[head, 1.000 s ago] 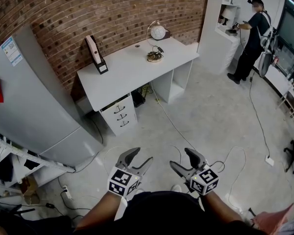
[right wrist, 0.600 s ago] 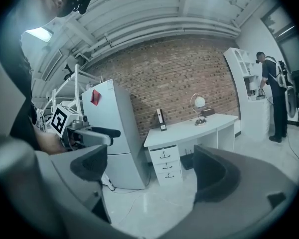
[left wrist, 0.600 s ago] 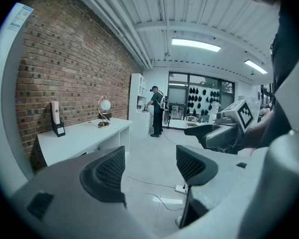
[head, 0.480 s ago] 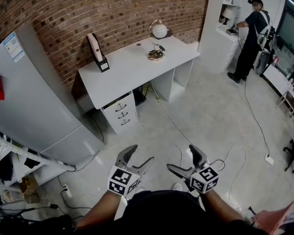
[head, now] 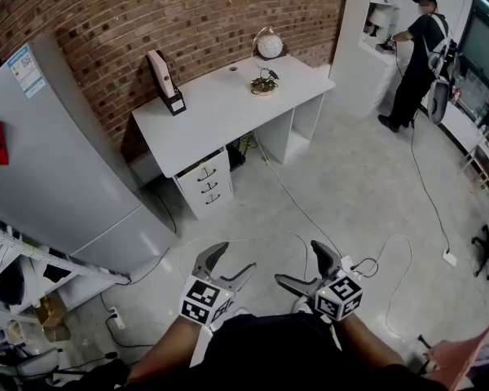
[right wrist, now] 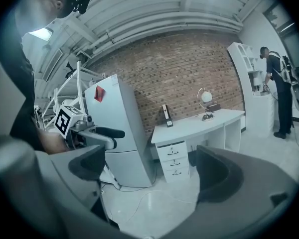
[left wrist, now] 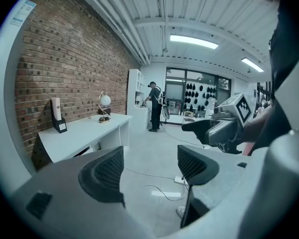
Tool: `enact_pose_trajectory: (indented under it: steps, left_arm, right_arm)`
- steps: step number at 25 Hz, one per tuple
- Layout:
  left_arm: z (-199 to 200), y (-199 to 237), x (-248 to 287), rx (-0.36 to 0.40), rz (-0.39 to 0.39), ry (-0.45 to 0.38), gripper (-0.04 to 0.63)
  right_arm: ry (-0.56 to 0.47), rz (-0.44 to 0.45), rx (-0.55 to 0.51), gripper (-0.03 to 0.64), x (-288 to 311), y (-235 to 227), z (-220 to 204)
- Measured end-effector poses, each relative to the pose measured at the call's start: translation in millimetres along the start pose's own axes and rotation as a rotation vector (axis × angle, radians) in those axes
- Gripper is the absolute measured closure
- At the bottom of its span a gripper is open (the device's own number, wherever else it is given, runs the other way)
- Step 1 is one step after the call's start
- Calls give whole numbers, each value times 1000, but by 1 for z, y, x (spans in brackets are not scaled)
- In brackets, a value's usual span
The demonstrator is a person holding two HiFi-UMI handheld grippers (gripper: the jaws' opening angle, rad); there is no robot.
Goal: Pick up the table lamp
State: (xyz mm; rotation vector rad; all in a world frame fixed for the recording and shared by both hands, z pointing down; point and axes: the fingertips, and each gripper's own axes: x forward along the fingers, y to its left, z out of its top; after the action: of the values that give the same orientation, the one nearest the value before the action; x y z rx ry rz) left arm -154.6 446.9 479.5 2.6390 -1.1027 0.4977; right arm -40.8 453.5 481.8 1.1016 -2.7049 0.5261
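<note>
The table lamp (head: pixel 267 49), a white globe on a thin arched stem, stands at the right end of the white desk (head: pixel 220 112) against the brick wall. It also shows far off as the lamp (left wrist: pixel 104 101) in the left gripper view and the lamp (right wrist: pixel 206 98) in the right gripper view. Both grippers hang low over the floor, far short of the desk. My left gripper (head: pixel 235 258) and right gripper (head: pixel 297 263) are open. Their jaws have just been opening, with nothing between them.
A black-and-white upright holder (head: pixel 163 81) stands at the desk's left end, above a drawer unit (head: pixel 207 187). A tall grey fridge (head: pixel 61 165) stands left of the desk. Cables (head: pixel 306 214) trail over the concrete floor. A person (head: pixel 416 51) stands at a white shelf unit (head: pixel 367 31) far right.
Both pairs of jaws stand wider apart than a second ago. The head view has shifted a little, so the desk and lamp sit slightly further right.
</note>
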Motion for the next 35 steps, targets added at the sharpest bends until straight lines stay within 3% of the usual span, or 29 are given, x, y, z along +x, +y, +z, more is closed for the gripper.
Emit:
enact_pose_trajectory:
  steps: [6,17,28,35]
  left_arm:
    - [-11,20,-21,-14,0,-18,270]
    - [-19,47,-16,-43,-28,-1,270]
    - [19,90,66,-29,-23,4,270]
    - [95,122,160,-43,-23,-55,270]
  right_arm:
    - [-29,13,35,40,18,28,-5]
    - [47,1,55,40,45,31,-3]
    - [-1,11,16,41,97,-64,31]
    - [-21,18,-1,43,120,-164,81]
